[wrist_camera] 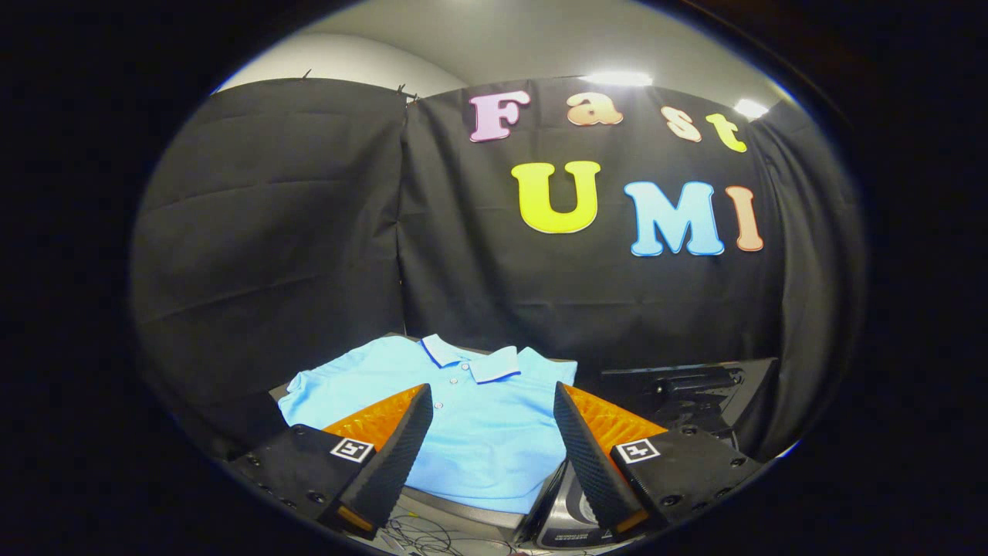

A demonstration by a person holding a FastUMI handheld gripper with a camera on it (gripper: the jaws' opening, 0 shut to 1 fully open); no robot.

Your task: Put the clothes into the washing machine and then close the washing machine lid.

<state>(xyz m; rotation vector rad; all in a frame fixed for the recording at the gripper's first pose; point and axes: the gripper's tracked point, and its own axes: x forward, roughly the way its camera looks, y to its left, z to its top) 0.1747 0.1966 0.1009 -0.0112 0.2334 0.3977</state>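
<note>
- The hand-held gripper (492, 432) sits nearest, its two fingers spread wide apart and gripping nothing.
- Below the fingers, loose cables (417, 533) and a dark glossy curved part (575, 506) show; what that part belongs to is hard to tell.
- The blue polo shirt (463, 417) lies flat on the worktop (463, 506), just ahead of the fingers and partly between them, collar on its far side.
- Beside the shirt, past the finger on that side, stands a dark raised panel (687, 386), possibly the washing machine's open lid; its drum is hidden.
- Judged from this, the task is barely begun: shirt ungrasped, loading and lid closing both remain.
</note>
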